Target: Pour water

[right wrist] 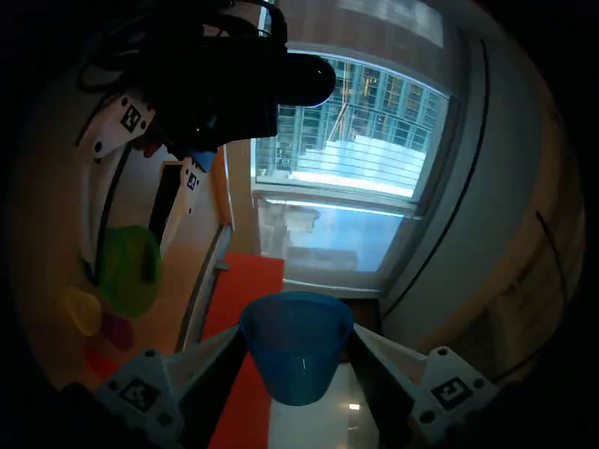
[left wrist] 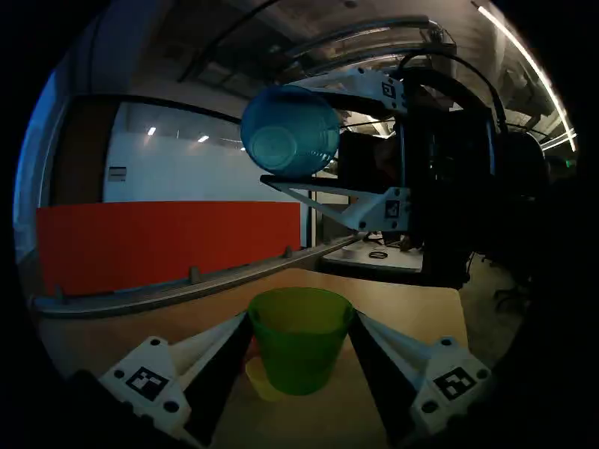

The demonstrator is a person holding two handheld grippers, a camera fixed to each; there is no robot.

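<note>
My left gripper [left wrist: 299,340] is shut on a green plastic cup [left wrist: 301,346] that stands upright on the wooden table [left wrist: 404,307]. Above it, in the left gripper view, the right gripper [left wrist: 288,135] holds a blue cup [left wrist: 290,131] tipped on its side, its mouth turned toward the camera. In the right gripper view my right gripper [right wrist: 297,352] is shut on that blue cup [right wrist: 297,352]; the green cup [right wrist: 129,269] and the left gripper [right wrist: 138,247] show at the left. I cannot see any water.
A small yellow cup [left wrist: 260,376] and a red piece [left wrist: 254,348] sit beside the green cup. Yellow [right wrist: 81,309] and red [right wrist: 116,329] cups lie on the table. An orange panel [left wrist: 165,239] and a rail [left wrist: 195,280] run behind the table. A large window [right wrist: 352,157] is ahead.
</note>
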